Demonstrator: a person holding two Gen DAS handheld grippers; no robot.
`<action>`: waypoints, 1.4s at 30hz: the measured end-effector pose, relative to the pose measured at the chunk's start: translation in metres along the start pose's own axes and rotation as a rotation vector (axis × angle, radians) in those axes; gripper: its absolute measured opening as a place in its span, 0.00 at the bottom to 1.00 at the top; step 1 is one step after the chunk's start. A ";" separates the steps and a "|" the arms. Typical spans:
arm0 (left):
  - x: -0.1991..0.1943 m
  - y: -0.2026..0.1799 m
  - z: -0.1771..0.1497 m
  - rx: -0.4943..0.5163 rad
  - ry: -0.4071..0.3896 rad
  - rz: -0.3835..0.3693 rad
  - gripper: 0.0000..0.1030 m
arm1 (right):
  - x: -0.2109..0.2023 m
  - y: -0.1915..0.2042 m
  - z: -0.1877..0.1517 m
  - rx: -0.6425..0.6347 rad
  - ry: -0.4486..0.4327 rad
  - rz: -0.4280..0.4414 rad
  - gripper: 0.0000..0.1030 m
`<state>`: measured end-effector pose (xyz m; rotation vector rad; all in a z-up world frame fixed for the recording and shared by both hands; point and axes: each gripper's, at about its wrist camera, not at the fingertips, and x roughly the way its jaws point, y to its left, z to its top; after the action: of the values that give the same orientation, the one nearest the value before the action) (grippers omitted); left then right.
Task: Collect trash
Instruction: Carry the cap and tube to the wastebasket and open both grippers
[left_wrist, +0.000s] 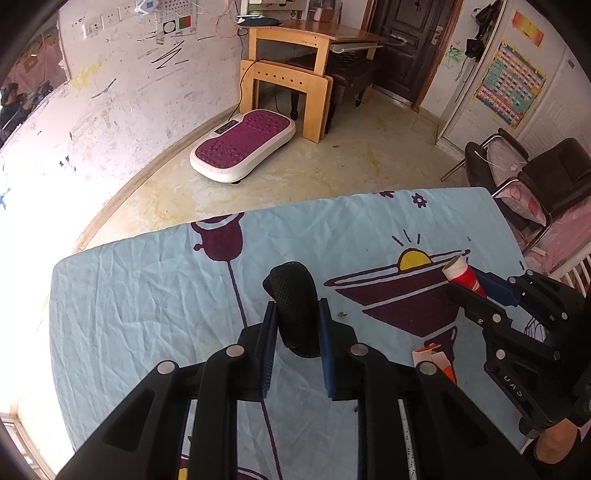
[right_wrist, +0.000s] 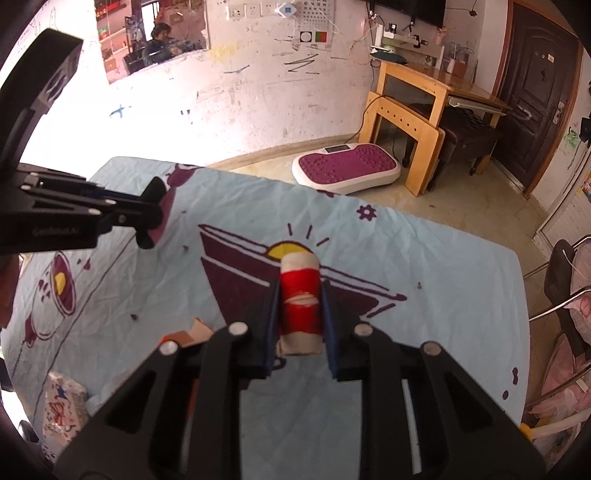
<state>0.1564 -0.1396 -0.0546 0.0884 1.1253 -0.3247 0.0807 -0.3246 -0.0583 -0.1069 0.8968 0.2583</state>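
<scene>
Both tongs are squeezing something. Left gripper (left_wrist: 297, 314) has its blue pads pressed on a black bumpy piece (left_wrist: 295, 306), which stands up between them and pokes out past the tips. Right gripper (right_wrist: 300, 302) has its pads tight on a red and white rolled wrapper (right_wrist: 300, 299); the roll sticks out at both ends of the pads.

Both are held up over a table with a light blue cloth (left_wrist: 147, 295) that has big purple drawings on it. From the left wrist camera the right gripper (left_wrist: 476, 291) is off to the right, apart from the left one, with open cloth between them. Under that gap lies an orange and white scrap (left_wrist: 437, 360) flat on the cloth. A few tiny dark crumbs sit on the cloth too.

Near the bottom left corner in the right wrist view is a small printed packet (right_wrist: 62, 410) close to the cloth's edge.

Most of the cloth is bare, so there is lots of room near the far edge. Past that edge is bare floor, then a purple and white foot board (left_wrist: 243, 146) by the wall and a wooden desk (left_wrist: 295, 55). Chairs (left_wrist: 546, 184) stand close to the table's right side
</scene>
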 end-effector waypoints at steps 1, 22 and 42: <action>-0.003 -0.001 0.000 0.004 -0.004 -0.002 0.17 | -0.003 -0.003 0.000 0.009 -0.006 -0.002 0.19; -0.033 -0.102 0.001 0.139 -0.058 -0.082 0.17 | -0.101 -0.158 -0.102 0.335 -0.110 -0.176 0.19; -0.011 -0.343 -0.042 0.405 0.016 -0.304 0.17 | -0.091 -0.269 -0.280 0.631 0.027 -0.299 0.20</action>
<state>0.0125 -0.4535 -0.0316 0.2782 1.0757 -0.8233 -0.1136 -0.6552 -0.1653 0.3401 0.9400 -0.3102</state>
